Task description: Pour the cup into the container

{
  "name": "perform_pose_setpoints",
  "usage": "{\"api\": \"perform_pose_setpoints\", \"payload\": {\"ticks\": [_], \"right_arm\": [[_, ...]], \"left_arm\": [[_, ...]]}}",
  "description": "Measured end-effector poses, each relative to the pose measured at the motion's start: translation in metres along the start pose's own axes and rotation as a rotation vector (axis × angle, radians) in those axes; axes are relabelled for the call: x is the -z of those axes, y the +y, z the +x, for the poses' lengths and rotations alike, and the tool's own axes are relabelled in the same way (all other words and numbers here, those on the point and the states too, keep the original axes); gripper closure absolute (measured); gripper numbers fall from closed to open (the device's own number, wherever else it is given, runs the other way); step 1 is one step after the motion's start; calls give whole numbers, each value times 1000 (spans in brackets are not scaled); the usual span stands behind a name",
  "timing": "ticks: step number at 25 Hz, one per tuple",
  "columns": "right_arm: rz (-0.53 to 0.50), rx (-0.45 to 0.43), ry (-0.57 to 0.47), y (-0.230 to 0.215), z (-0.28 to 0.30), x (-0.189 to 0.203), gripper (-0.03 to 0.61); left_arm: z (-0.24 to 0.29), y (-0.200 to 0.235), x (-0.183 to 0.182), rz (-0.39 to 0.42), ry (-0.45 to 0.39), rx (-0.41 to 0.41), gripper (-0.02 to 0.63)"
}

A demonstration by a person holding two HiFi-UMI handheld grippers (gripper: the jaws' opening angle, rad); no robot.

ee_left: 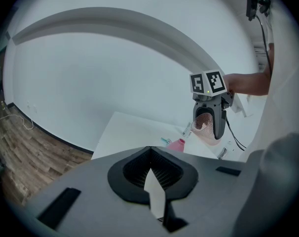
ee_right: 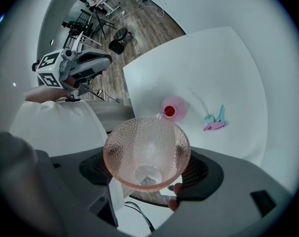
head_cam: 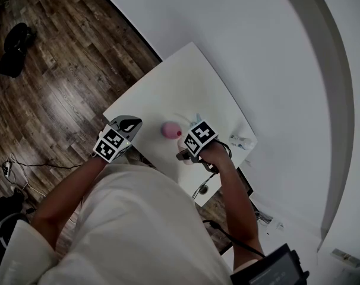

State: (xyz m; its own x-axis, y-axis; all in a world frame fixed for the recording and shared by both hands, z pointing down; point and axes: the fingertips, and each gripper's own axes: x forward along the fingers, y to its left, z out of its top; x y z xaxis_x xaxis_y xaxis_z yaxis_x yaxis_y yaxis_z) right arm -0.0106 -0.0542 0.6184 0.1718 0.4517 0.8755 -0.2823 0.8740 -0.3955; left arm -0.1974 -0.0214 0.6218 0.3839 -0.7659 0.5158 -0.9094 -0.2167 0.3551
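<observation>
Right claw (ee_right: 149, 171) grips the tilted cup (ee_right: 147, 144), its lip just above the container (ee_right: 173, 107); left claw (ee_left: 152, 176) sits closed, empty.

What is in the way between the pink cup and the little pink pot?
Nothing visible. The right gripper holds the cup tipped toward the pot, its lip by the pot's opening. The small clips lie off to one side on the table.
</observation>
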Motion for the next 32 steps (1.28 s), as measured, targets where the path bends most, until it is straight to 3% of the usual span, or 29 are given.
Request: {"api": "perform_pose_setpoints", "payload": {"ticks": [32], "right_arm": [[-6,-15,46,4,-3,-1,204]], "left_arm": [[2,7,3,-7,2,5,603]]}}
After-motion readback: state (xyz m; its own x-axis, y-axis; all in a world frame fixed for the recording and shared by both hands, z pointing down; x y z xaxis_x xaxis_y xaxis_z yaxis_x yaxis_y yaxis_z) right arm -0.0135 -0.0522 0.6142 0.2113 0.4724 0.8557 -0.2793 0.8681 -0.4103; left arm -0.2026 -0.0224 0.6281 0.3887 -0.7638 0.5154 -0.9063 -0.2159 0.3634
